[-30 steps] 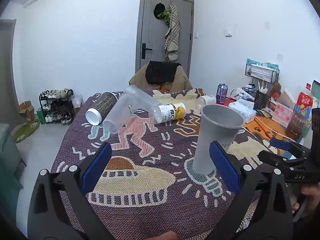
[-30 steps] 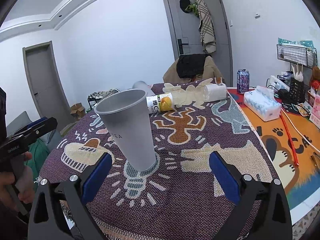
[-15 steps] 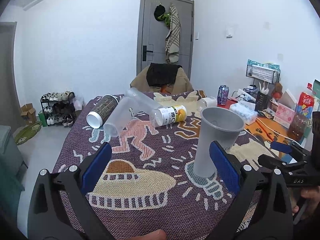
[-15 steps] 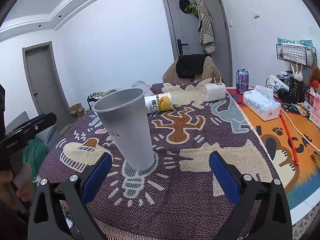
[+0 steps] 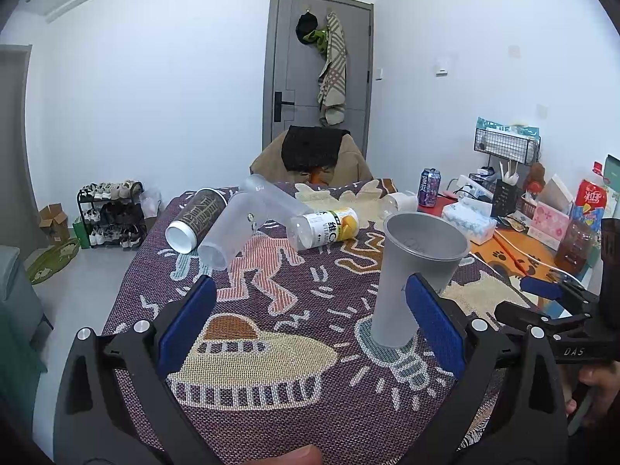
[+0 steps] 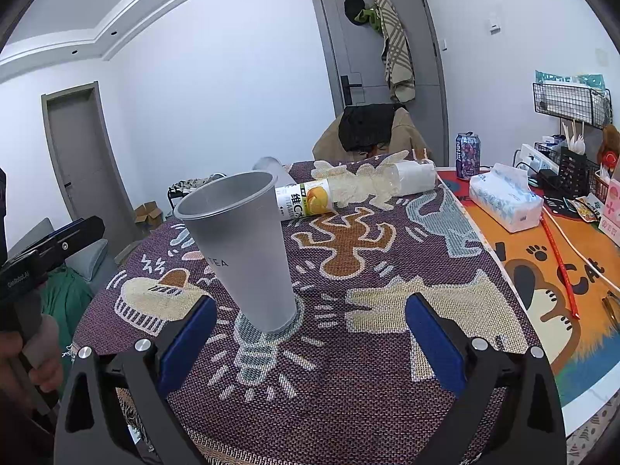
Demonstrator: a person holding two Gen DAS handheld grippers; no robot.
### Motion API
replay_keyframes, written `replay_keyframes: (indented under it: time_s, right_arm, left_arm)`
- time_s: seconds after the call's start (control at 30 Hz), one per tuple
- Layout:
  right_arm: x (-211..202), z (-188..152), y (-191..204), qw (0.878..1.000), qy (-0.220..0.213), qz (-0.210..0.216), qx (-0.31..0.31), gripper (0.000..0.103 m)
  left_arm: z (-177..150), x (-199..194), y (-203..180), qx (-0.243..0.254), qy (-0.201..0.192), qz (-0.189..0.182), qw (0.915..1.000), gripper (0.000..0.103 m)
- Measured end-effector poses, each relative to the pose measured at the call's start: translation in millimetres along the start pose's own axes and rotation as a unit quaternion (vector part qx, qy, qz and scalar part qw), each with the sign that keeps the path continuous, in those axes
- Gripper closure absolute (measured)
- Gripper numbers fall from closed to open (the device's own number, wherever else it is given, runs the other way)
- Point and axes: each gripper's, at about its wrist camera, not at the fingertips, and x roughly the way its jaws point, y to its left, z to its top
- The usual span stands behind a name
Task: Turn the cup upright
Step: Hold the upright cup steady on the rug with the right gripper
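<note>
A grey plastic cup (image 5: 414, 271) stands upright, mouth up, on the patterned purple tablecloth (image 5: 294, 399). It also shows in the right wrist view (image 6: 248, 248), left of centre. My left gripper (image 5: 310, 321) is open and empty, held back from the cup, whose base lies behind the right finger. My right gripper (image 6: 306, 341) is open and empty, just in front of the cup and not touching it. Each gripper shows at the edge of the other's view.
Further back lie a clear cup (image 5: 232, 232), a dark can (image 5: 197, 219), a vitamin bottle (image 5: 329, 226) and a white roll (image 6: 410, 180). At the right are a tissue pack (image 6: 503, 197), a soda can (image 6: 467, 155) and desk clutter.
Both grippers have drawn back and risen slightly from the cup. The cup stays upright in the same spot.
</note>
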Motion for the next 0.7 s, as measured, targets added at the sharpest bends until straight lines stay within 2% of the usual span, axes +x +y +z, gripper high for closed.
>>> replay_keyframes:
  time_s: [0.7]
  right_arm:
    - [0.3, 1.2, -0.4, 1.000, -0.001, -0.005, -0.003, 0.008]
  left_arm:
    - [0.4, 1.3, 2.4, -0.004, -0.003, 0.007, 1.0000, 0.006]
